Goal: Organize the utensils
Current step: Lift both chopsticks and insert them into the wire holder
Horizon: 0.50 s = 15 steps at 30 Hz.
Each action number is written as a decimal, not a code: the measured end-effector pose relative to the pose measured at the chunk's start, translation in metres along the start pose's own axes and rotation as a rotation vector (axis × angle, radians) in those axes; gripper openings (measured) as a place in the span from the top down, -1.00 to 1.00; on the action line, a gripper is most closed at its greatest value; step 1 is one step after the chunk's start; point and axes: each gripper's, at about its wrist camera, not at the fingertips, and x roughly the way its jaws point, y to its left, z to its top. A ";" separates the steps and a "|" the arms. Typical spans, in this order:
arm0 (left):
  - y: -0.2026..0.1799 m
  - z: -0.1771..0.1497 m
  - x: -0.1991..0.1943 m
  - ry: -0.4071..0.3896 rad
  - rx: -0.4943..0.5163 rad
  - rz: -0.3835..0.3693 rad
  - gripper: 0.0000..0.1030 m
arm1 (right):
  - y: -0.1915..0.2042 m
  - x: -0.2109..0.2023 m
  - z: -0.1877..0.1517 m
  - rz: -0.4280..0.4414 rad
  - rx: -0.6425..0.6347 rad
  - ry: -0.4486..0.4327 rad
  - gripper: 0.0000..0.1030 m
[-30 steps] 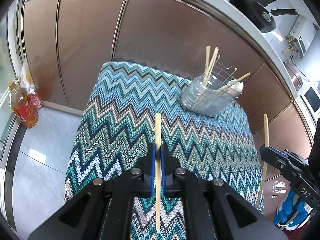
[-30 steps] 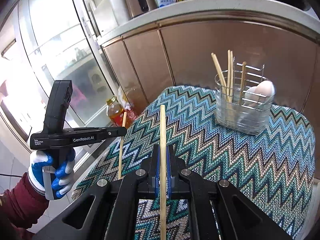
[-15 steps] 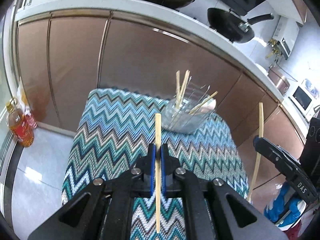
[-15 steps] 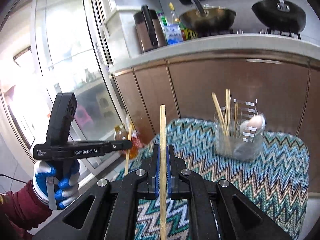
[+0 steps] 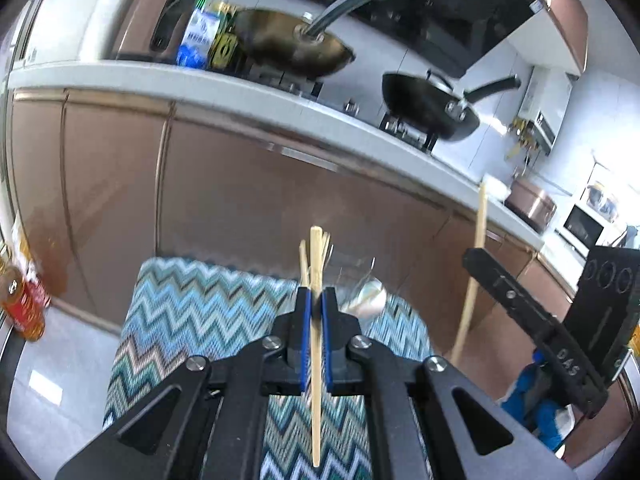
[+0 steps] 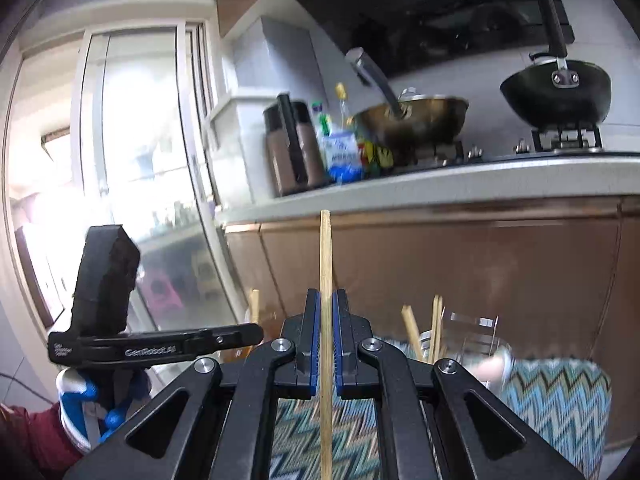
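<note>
My left gripper (image 5: 316, 300) is shut on a wooden chopstick (image 5: 316, 400) that stands upright between its blue pads. My right gripper (image 6: 326, 304) is shut on a second chopstick (image 6: 326, 256), also upright. Both hang above a table with a zigzag cloth (image 5: 188, 316). A clear utensil holder (image 6: 468, 344) with several chopsticks and a white spoon stands at the cloth's far end, partly hidden behind the fingers in the left wrist view. The right gripper (image 5: 476, 264) with its chopstick (image 5: 478, 248) shows at the right of the left view. The left gripper (image 6: 248, 332) shows at the left of the right view.
Brown cabinets (image 5: 224, 208) and a white counter (image 6: 440, 188) rise right behind the table. Two woks (image 6: 412, 120) (image 6: 556, 92) and bottles stand on the counter. An oil bottle (image 5: 20, 304) stands on the floor at left. A gloved hand (image 6: 80, 400) holds the left gripper.
Both grippers have risen and tilted up with their chopsticks; the counter and woks have come into view, and the holder has sunk low behind the fingers.
</note>
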 end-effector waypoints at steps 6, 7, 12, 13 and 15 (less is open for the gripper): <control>-0.011 0.036 0.024 -0.123 0.007 -0.004 0.91 | -0.023 0.025 0.027 -0.015 0.021 -0.118 0.88; -0.012 0.040 0.027 -0.141 0.007 0.000 0.91 | -0.028 0.032 0.031 -0.022 0.023 -0.138 0.88; -0.009 0.058 0.057 -0.201 -0.019 0.003 0.91 | -0.047 0.064 0.037 -0.076 0.016 -0.189 0.88; -0.009 0.060 0.063 -0.210 -0.021 0.007 0.91 | -0.051 0.069 0.036 -0.086 0.015 -0.192 0.88; -0.009 0.063 0.073 -0.225 -0.025 0.014 0.91 | -0.058 0.081 0.033 -0.116 0.006 -0.195 0.88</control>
